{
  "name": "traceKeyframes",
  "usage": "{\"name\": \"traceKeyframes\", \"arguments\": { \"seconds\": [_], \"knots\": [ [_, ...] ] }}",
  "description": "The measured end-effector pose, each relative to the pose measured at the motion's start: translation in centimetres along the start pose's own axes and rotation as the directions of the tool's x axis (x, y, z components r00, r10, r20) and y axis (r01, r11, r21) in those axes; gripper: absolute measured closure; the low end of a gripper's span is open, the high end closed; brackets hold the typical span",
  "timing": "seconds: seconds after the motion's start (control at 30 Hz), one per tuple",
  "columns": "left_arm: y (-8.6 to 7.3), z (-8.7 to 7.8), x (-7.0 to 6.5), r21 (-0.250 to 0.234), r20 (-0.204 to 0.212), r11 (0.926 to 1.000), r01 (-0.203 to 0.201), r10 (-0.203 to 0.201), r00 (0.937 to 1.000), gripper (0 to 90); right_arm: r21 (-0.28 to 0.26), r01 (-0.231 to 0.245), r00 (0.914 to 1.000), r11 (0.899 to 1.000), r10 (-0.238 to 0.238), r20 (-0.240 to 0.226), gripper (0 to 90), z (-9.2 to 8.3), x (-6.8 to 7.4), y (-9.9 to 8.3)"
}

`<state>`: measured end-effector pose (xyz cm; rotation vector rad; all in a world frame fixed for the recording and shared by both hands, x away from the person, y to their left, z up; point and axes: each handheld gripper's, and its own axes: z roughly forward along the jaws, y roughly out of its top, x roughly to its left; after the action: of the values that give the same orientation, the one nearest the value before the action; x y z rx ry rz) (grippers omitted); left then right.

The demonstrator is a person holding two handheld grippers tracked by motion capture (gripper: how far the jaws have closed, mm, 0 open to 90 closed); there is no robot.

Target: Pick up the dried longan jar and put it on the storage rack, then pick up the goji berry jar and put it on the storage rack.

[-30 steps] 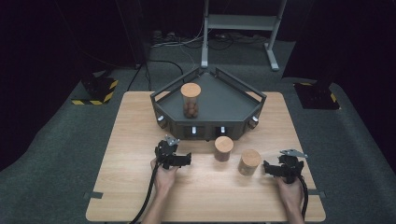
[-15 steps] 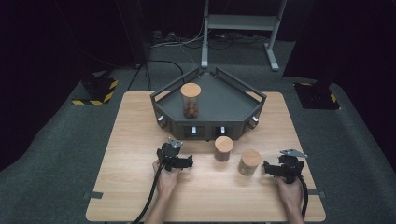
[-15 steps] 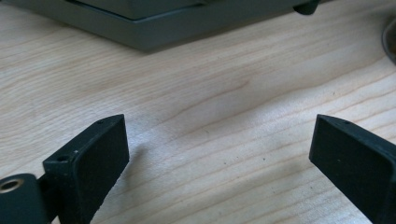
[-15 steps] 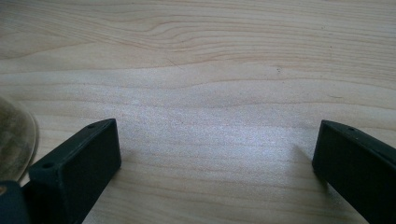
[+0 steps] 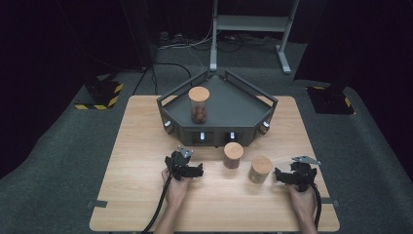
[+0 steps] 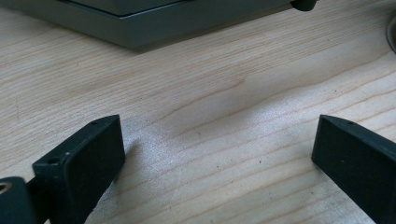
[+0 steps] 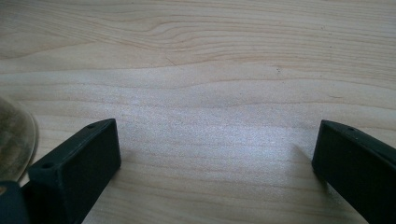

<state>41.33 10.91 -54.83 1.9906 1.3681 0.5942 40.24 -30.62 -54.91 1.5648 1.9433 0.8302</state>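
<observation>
Your left hand-held gripper [image 5: 195, 170] and right hand-held gripper [image 5: 281, 175] both rest released on the tabletop [image 5: 141, 195], two jars [image 5: 233, 155] between them, one jar [image 5: 198, 104] on the tray [image 5: 234, 105].

The left hand-held gripper [image 5: 184, 166] is a compact black block with a small grey plate on its top. A black cable trails from it along the bare forearm toward the near edge. The right hand-held gripper [image 5: 294, 175] is black as well and carries a grey three-cornered plate, with its own black cable running back beside the wrist. No sleeves reach the wrists. In the left gripper view the jaws are thick, matte black, flat-faced rectangular blocks; a small screw hole marks the top of each. The right gripper view shows matching black blocks with the same small holes.
</observation>
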Motion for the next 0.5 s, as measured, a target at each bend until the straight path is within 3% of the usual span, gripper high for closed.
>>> {"name": "traceKeyframes", "arguments": {
  "seconds": [0.5],
  "knots": [
    [-0.02, -0.01, -0.04, 0.000, 0.000, 1.0000, 0.001, -0.001, 1.0000, 2.2, 0.000, -0.002, 1.0000, 1.000, 0.002, 0.003, 0.6, 0.03, 0.01, 0.03]
  ]
}}
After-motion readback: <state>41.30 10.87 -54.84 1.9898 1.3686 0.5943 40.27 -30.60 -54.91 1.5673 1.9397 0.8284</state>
